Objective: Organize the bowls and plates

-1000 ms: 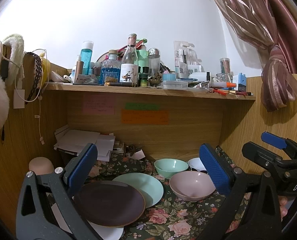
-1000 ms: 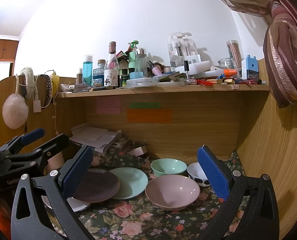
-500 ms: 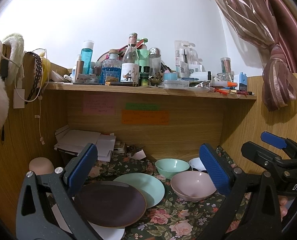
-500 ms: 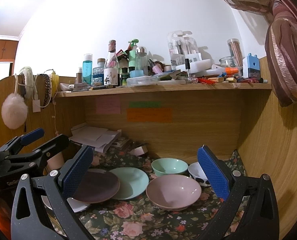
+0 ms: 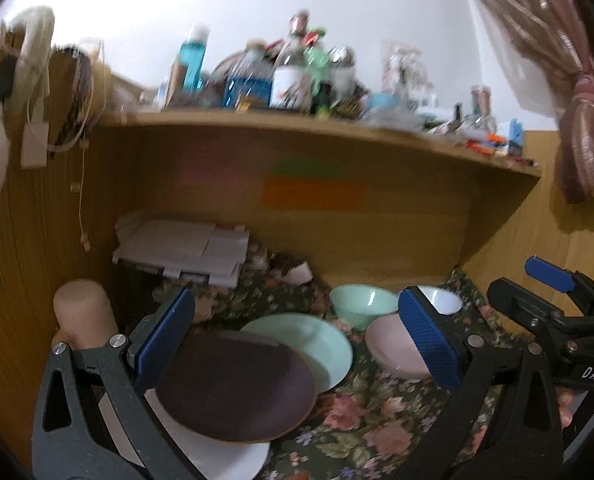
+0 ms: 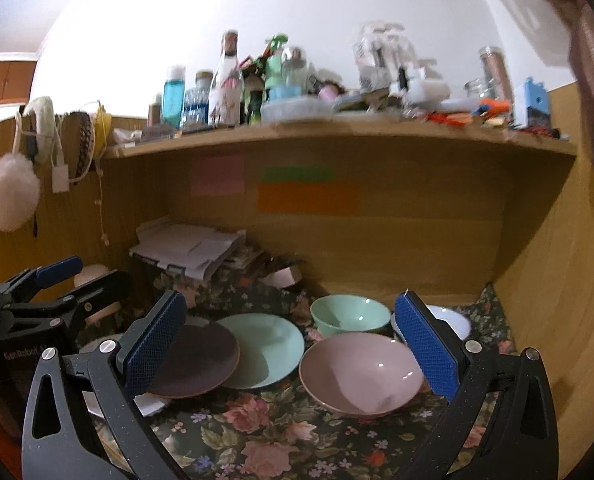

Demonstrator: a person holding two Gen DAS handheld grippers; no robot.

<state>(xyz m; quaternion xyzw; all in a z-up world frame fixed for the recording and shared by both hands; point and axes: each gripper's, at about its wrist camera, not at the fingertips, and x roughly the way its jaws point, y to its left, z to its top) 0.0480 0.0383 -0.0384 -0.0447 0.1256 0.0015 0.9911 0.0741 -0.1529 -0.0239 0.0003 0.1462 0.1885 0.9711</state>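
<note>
On the floral cloth (image 6: 265, 432) lie a dark brown plate (image 5: 237, 388) (image 6: 199, 364), overlapping a mint plate (image 5: 313, 340) (image 6: 265, 348) and a white plate (image 5: 221, 452). To their right sit a pink bowl (image 6: 359, 374) (image 5: 393, 352), a mint bowl (image 6: 349, 314) (image 5: 359, 300) and a white bowl (image 6: 451, 318) (image 5: 441, 300). My left gripper (image 5: 297, 340) hangs open above the brown and mint plates. My right gripper (image 6: 289, 344) is open too, its fingers framing the mint plate and pink bowl. Neither holds anything.
The dishes lie in a wooden alcove under a shelf (image 6: 337, 132) crowded with bottles. A stack of papers (image 6: 189, 248) sits at the back left, a pink cylinder (image 5: 83, 312) at the left wall, and a curtain (image 5: 557, 60) hangs right.
Both grippers have moved forward and down toward the dishes, which look larger; the now frames are motion-blurred. Both stay open.
</note>
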